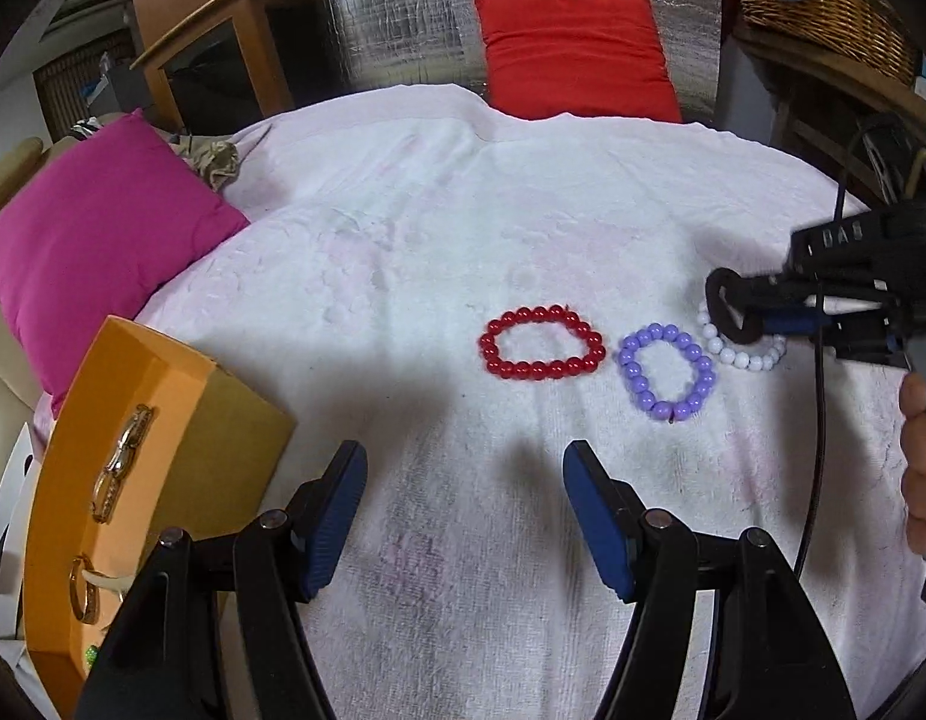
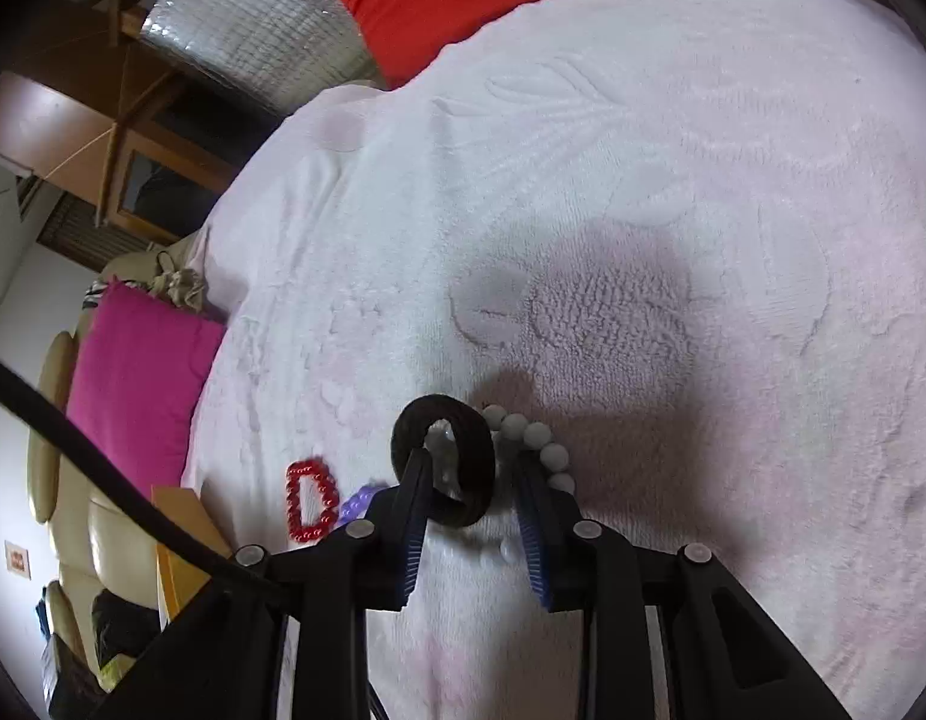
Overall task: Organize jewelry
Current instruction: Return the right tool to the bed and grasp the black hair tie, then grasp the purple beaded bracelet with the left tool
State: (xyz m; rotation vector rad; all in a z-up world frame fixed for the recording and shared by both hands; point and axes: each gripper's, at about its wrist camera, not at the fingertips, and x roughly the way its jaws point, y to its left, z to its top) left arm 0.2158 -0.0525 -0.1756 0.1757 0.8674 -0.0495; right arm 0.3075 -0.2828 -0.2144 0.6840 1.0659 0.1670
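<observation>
Lying flat, three bead bracelets [image 1: 541,343]; left jaws released, right jaws' grip on one black ring [image 2: 479,462] unclear.

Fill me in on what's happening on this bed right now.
A person is sorting jewelry with two hand-held grippers. The right hand-held gripper has a black ring between its fingers, over the white bead bracelet on the towel. The left hand-held gripper hangs open and empty. The red bracelet and purple bracelet lie untouched; the orange box holds gold pieces.

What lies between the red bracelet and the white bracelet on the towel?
The purple bracelet lies between the red bracelet and white bracelet, clearest in the left wrist view.
</observation>
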